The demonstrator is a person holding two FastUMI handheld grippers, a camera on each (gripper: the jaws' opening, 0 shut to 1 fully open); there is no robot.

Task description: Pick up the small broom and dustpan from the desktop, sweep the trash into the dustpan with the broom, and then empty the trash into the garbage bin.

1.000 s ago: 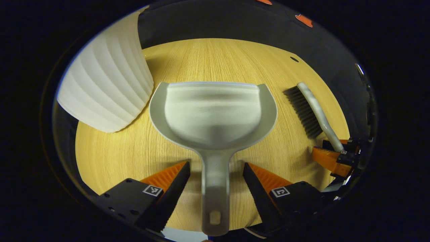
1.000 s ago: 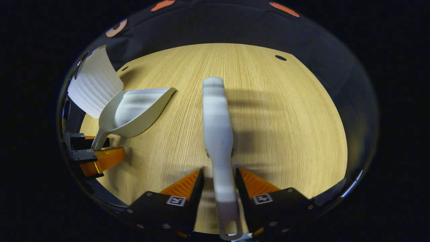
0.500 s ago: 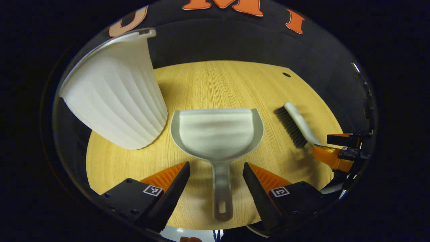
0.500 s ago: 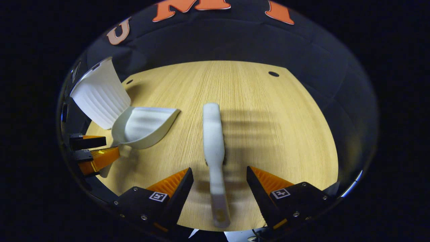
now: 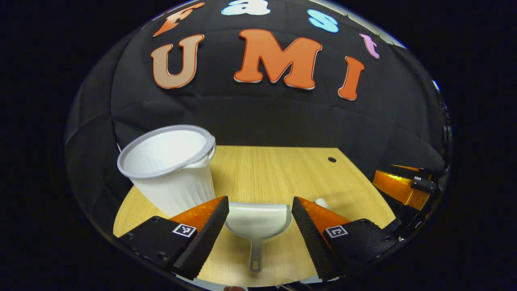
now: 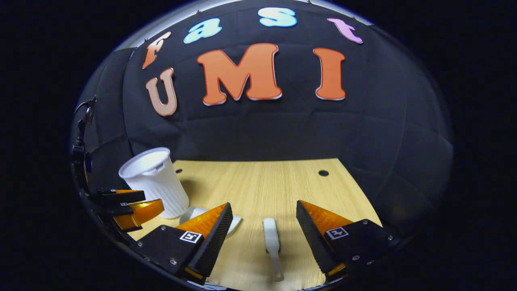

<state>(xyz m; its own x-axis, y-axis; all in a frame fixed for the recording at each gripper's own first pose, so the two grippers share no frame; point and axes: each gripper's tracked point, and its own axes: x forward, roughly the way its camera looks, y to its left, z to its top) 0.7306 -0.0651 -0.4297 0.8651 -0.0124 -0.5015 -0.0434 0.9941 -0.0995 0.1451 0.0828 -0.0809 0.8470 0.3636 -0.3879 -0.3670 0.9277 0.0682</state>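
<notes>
The grey dustpan (image 5: 258,221) lies flat on the wooden desktop (image 5: 278,169), handle toward me. My left gripper (image 5: 260,199) hovers above and behind it, open and holding nothing. The white-handled broom (image 6: 271,239) lies on the desktop below my right gripper (image 6: 264,203), which is open and well clear of the handle. The white ribbed garbage bin (image 5: 171,169) stands upright left of the dustpan; it also appears in the right gripper view as the bin (image 6: 155,182). Part of the dustpan (image 6: 194,212) pokes out behind my right gripper's left finger.
The black cloth wall rises behind the desktop's far edge. A small dark hole (image 6: 323,173) sits near the far right corner. The other gripper (image 5: 404,186) shows at the right of the left gripper view, and the left one (image 6: 129,206) at the left of the right gripper view.
The right gripper opened and let go of the broom handle. Both grippers then drew back and up, so dustpan and broom look smaller and the wall has come into view.
</notes>
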